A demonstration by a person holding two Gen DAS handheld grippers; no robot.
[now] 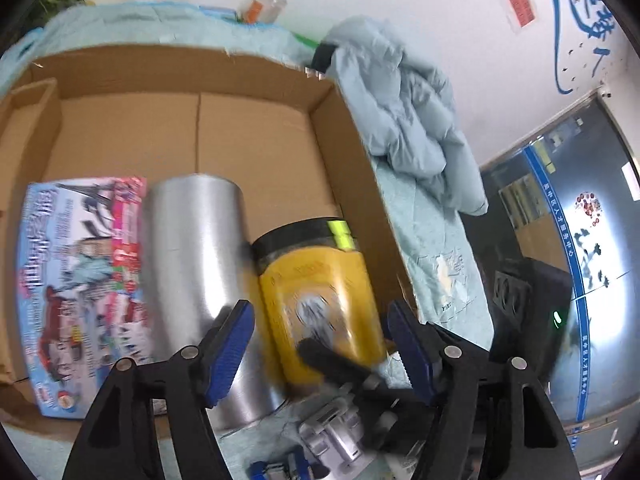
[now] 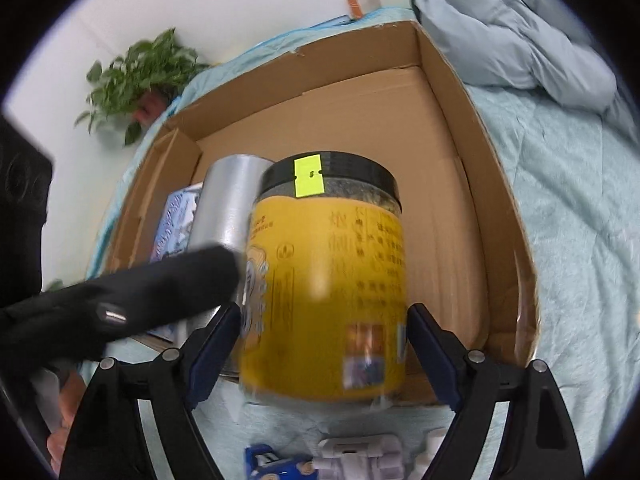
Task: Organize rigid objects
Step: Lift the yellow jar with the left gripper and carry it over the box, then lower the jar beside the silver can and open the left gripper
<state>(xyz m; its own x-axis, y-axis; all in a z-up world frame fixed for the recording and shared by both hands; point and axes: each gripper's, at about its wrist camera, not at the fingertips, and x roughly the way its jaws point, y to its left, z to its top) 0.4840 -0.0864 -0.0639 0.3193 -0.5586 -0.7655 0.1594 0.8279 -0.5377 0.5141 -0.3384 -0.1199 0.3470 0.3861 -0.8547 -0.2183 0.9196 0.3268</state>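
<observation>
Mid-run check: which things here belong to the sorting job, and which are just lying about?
Job:
- cardboard box
- yellow jar, between the right gripper fingers
- silver cylinder
- picture box
- small toys near the box
- left gripper, open

Lying about:
- blue-grey jacket
- potted plant
- can by the wall

- A bed with a pale teal quilted cover [image 2: 568, 208] carries everything.
- An open cardboard box [image 2: 496, 200] sits on it.
- A crumpled grey-blue padded jacket [image 1: 408, 120] lies beside the box.
- Small blue and grey toy pieces [image 2: 344, 460] lie at the near edge.
</observation>
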